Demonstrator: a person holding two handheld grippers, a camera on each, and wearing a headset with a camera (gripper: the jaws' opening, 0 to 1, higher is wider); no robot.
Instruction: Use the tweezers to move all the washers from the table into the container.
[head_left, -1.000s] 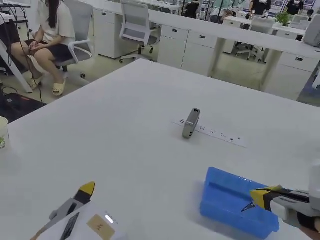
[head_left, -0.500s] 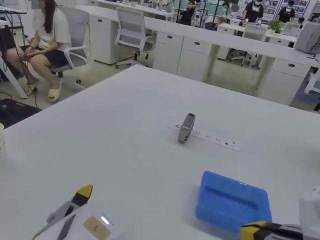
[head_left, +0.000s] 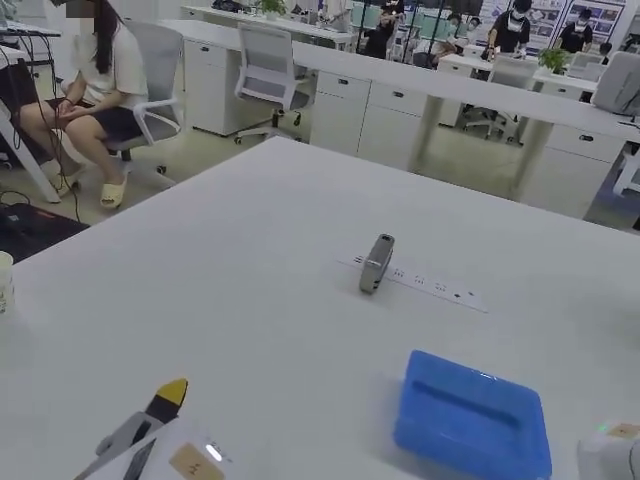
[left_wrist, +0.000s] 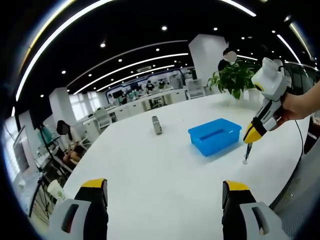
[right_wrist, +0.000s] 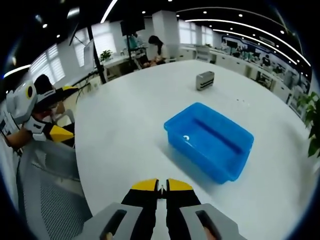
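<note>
Head view: washers (head_left: 440, 287) are seen in a row beyond the container (head_left: 470, 420), beside a grey device (head_left: 377, 262).

Left gripper view: left gripper (left_wrist: 164, 192) is released, jaws wide; right gripper (left_wrist: 251, 135), near the container, is clenched on tweezers (left_wrist: 246, 152).

Right gripper view: one washer (right_wrist: 186, 138) lies inside the container.

Step judged: next fetch; a reach past the container is called for, the device avoided.

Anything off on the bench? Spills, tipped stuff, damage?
Nothing stands out. The blue container sits flat and intact with one washer inside; the other washers lie in a row on the table beside the gray box. The right gripper holds the tweezers.
</note>
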